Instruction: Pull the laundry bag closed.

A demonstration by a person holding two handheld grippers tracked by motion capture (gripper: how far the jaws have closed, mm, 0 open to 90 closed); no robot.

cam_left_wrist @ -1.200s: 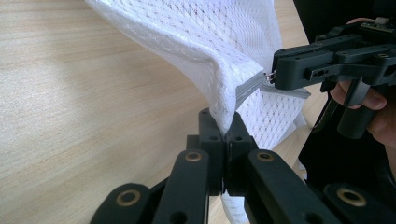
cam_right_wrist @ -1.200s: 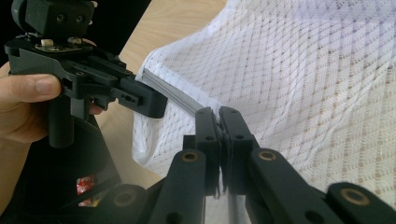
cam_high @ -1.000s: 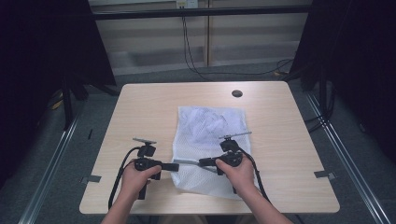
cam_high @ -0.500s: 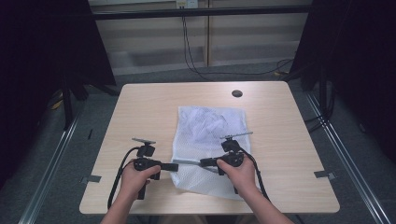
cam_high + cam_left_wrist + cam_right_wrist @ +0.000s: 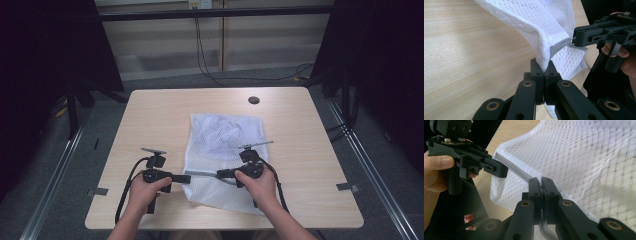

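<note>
Fingers (image 5: 541, 68) of the left gripper (image 5: 181, 178) are clamped tight on the white mesh bag's (image 5: 220, 150) near-left edge, while its grey zipper (image 5: 515, 171) is pinched by the right gripper (image 5: 223, 174). Bag's spread mid-tabletop (image 5: 150, 120), edge lifted.

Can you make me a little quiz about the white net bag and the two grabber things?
1. True or false: the white mesh bag lies on the wooden table.
2. What grey part of the bag runs between the two grippers: A) a zipper, B) a rope, C) a ribbon?
3. Is the left hand-held gripper open or shut?

Key:
1. True.
2. A: the grey zipper stretches from the left hand-held gripper to the right hand-held gripper.
3. Shut, pinching the bag's edge.
</note>
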